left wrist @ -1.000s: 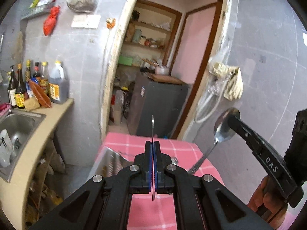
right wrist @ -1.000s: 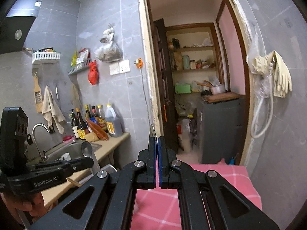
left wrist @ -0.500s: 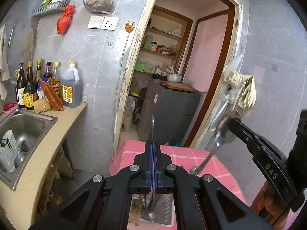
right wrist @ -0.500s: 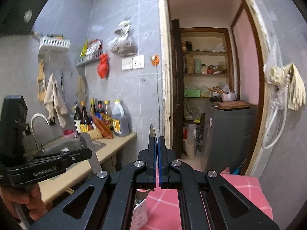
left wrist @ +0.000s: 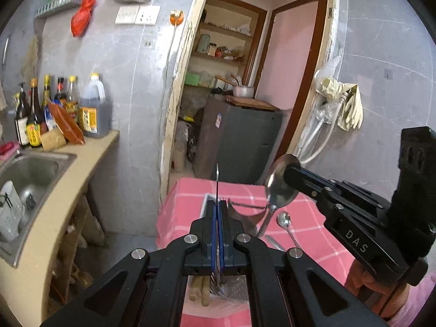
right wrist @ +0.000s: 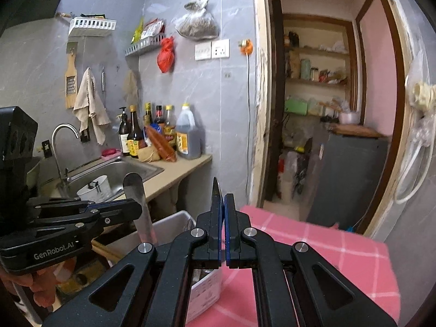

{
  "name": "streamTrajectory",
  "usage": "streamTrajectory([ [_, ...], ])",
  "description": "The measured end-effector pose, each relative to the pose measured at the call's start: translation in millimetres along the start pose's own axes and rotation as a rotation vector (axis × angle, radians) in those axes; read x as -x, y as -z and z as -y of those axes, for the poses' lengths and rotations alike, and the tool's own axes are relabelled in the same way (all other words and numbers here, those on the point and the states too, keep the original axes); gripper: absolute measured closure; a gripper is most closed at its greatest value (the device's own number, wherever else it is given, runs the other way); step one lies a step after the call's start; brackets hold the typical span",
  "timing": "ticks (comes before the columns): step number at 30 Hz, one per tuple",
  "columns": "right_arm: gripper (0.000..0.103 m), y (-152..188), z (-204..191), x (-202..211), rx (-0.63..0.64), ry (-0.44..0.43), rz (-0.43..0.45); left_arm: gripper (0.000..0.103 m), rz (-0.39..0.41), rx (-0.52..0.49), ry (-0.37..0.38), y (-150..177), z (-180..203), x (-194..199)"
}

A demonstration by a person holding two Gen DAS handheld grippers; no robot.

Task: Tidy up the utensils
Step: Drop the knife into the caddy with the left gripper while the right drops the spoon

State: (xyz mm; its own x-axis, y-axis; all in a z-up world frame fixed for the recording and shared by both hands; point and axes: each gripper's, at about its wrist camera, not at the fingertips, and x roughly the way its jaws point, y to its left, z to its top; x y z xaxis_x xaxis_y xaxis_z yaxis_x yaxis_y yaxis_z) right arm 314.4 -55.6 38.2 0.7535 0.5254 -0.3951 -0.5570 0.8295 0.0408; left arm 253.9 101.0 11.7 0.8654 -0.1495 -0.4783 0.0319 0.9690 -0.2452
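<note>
My left gripper (left wrist: 217, 204) is shut on a flat steel utensil, seen edge-on as a thin blade (left wrist: 217, 182); in the right wrist view it shows as a broad rounded handle (right wrist: 139, 207) in the left gripper (right wrist: 136, 209). My right gripper (right wrist: 224, 204) is shut on a large steel spoon (left wrist: 278, 188), whose bowl edge shows as a sliver (right wrist: 216, 190). Both are held above a white utensil tray (left wrist: 205, 204) on the pink checked table (left wrist: 185, 207). A small spoon (left wrist: 284, 219) lies on the cloth right of the tray.
A counter with a steel sink (right wrist: 114, 169) and several sauce bottles (right wrist: 163, 133) runs along the left. A doorway to a pantry with a grey cabinet (left wrist: 239, 141) lies ahead. Rubber gloves and a hose (left wrist: 343, 103) hang on the right wall.
Both grippers have tilted down and moved over the tray. The large spoon has come lower and closer to the left gripper. More of the table and the small spoon now show.
</note>
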Motion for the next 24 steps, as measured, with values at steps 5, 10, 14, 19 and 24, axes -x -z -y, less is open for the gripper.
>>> streamTrajectory([
  [5, 0.100, 11.2, 9.0, -6.2, -0.053, -0.064, -0.046, 0.101, -0.044, 0.060, 0.029, 5.1, -6.9, -3.2],
  [10, 0.098, 21.1, 13.3, -9.6, -0.086, -0.124, -0.096, 0.100, -0.064, 0.119, 0.039, 7.0, -13.2, -1.3],
  [14, 0.085, 25.5, 20.8, -1.8, -0.131, -0.128, -0.090, 0.098, -0.076, 0.154, 0.038, 7.1, -14.6, 1.8],
  [19, 0.066, 23.9, 35.6, 19.0, -0.173, -0.080, -0.044, 0.092, -0.048, 0.139, 0.027, 5.3, -8.0, 9.9],
  [24, 0.044, 16.3, 51.4, 47.9, -0.176, 0.021, 0.029, 0.071, 0.005, 0.093, 0.006, 2.1, 8.0, 19.3],
])
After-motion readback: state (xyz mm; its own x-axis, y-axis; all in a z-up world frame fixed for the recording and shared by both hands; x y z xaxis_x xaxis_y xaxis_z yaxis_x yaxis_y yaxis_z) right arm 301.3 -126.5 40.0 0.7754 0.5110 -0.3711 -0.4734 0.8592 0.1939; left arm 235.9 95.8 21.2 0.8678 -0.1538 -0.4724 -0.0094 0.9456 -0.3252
